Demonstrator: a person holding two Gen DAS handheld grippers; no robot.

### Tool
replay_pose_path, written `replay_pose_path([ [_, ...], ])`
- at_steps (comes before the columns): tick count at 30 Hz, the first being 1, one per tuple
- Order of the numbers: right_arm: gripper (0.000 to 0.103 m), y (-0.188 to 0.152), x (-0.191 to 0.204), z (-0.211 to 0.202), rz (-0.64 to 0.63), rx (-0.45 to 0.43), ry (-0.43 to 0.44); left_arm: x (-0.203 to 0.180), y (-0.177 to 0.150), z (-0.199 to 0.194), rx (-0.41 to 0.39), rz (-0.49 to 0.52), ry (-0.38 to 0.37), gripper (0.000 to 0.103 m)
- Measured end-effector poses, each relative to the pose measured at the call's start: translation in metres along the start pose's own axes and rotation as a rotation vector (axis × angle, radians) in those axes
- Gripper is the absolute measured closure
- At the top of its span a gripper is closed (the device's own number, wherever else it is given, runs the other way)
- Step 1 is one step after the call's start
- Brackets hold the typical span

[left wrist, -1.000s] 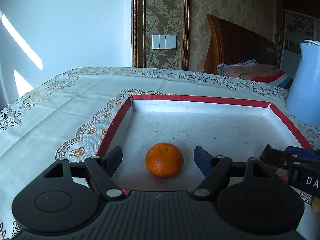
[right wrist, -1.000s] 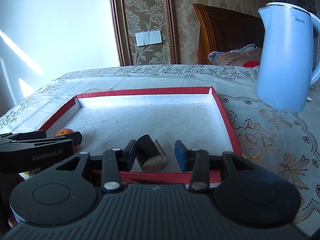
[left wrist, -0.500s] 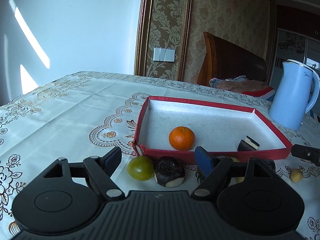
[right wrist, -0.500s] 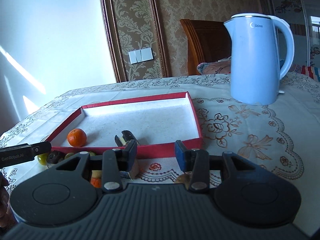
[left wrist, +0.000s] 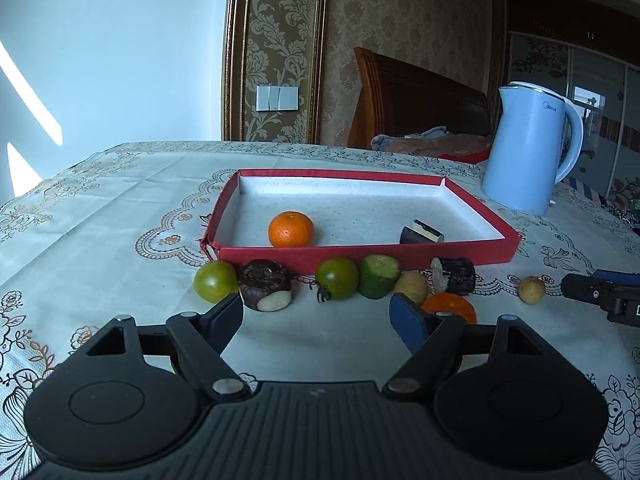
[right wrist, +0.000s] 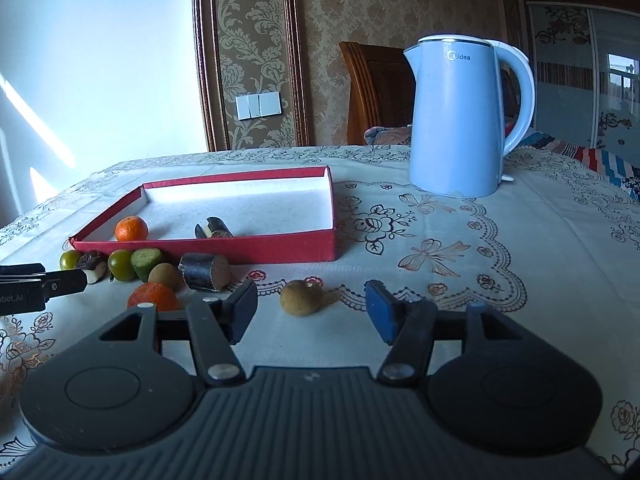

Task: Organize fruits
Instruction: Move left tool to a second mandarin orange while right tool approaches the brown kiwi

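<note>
A table [left wrist: 100, 208] under a pale floral cloth carries a red tray [left wrist: 360, 254] and, to its right, a blue kettle [left wrist: 528, 148]. Along the tray's near wall lie 2 green tomatoes [left wrist: 216, 281], a cucumber piece [left wrist: 378, 276], 2 dark chunks [left wrist: 266, 284], an orange [left wrist: 450, 306] and 2 small tan fruits [right wrist: 301, 297].

Both wrist cameras look low and forward across the worktop [left wrist: 120, 208] from close by, left view left of right, sharing tray [left wrist: 472, 250] [right wrist: 208, 246], kettle [left wrist: 524, 152] [right wrist: 456, 128] and fruit row.

We see a tangerine [left wrist: 291, 229] and a cut piece [left wrist: 421, 233] in the tray [left wrist: 360, 251], a row of fruits [left wrist: 338, 278] before it, and a kettle [left wrist: 528, 148] behind on its right.
</note>
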State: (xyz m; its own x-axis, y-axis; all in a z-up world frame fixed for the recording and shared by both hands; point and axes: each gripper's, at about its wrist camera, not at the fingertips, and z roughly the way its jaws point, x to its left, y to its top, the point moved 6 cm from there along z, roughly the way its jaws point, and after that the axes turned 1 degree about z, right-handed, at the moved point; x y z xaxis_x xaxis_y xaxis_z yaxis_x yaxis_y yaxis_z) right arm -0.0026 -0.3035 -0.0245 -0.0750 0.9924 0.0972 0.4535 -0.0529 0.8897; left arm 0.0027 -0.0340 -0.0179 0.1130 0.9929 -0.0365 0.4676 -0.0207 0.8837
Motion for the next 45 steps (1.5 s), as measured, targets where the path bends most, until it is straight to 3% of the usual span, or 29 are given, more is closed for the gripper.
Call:
replay_pose_path([
  [7, 0.045, 0.0, 0.009, 0.022, -0.068, 0.057, 0.001, -0.029, -0.004, 0.012, 0.047, 0.052, -0.023, 0.023],
  [14, 0.047, 0.001, 0.013, 0.043, -0.09, 0.117, 0.015, -0.04, -0.001, 0.019, 0.057, 0.037, -0.013, 0.02],
  [17, 0.059, -0.001, 0.013, 0.048, -0.084, 0.139, 0.027, -0.042, 0.0, 0.018, 0.051, 0.047, 0.0, 0.017],
  [25, 0.059, -0.003, 0.007, 0.051, -0.042, 0.154, 0.05, -0.051, -0.005, 0.005, 0.019, 0.06, -0.077, 0.016],
  [30, 0.058, -0.003, 0.007, 0.053, -0.042, 0.16, 0.056, -0.062, -0.005, 0.019, 0.06, 0.056, -0.085, 0.016],
  [36, 0.058, -0.002, 0.007, 0.055, -0.046, 0.167, 0.064, -0.064, -0.005, 0.039, 0.123, 0.02, -0.061, 0.016],
  [45, 0.058, -0.001, 0.009, 0.059, -0.051, 0.174, 0.054, -0.066, -0.006, 0.047, 0.151, -0.004, -0.032, 0.017],
])
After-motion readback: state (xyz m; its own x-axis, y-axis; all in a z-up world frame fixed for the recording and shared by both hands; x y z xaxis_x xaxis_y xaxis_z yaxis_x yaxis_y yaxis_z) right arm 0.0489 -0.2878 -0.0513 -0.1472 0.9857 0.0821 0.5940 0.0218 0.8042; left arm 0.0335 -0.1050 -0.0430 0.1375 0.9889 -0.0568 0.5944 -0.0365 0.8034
